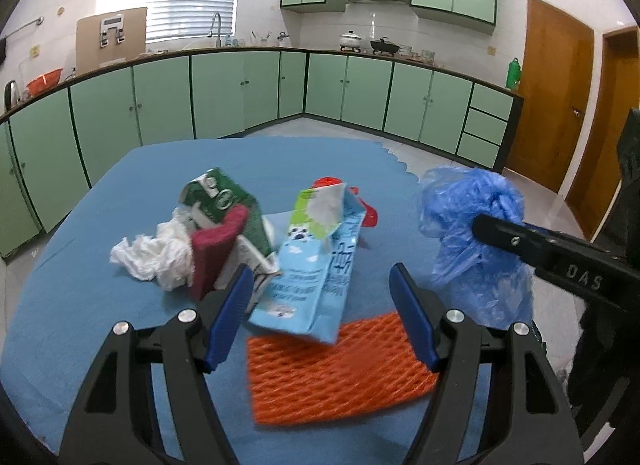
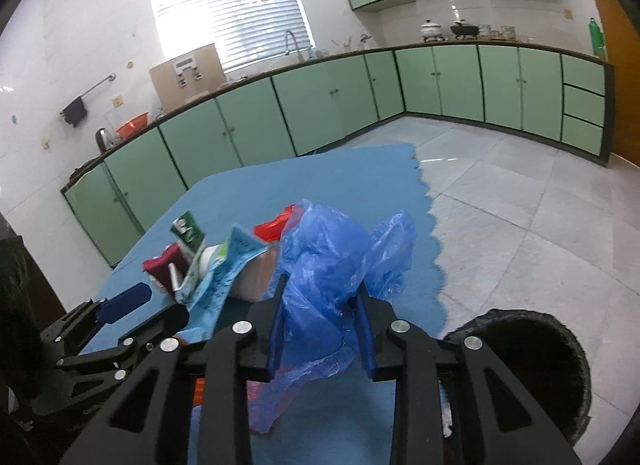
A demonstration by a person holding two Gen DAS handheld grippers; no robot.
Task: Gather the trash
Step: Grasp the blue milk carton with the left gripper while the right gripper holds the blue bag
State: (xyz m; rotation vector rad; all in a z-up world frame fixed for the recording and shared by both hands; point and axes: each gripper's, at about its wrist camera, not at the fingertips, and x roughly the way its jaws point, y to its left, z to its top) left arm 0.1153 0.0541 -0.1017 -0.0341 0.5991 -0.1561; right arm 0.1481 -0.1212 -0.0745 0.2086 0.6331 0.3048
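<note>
With your right claw (image 2: 320,325) clamped on the crumpled blue plastic bag (image 2: 324,261) above the blue worktop's (image 2: 248,193) right edge, carry it over the black bin (image 2: 532,365); left claw (image 1: 320,321) gapes empty.

A: Table cover (image 1: 120,193): plain blue. Plastic bag (image 2: 324,265): translucent blue. Foam net (image 1: 336,369): orange, diamond mesh.

B: Noted. Milk carton (image 1: 316,265): light blue, white clouds, green patch. Second carton (image 1: 228,201): dark green, white marks. Tissue (image 1: 152,257): white. Sponge (image 1: 216,249): maroon.
</note>
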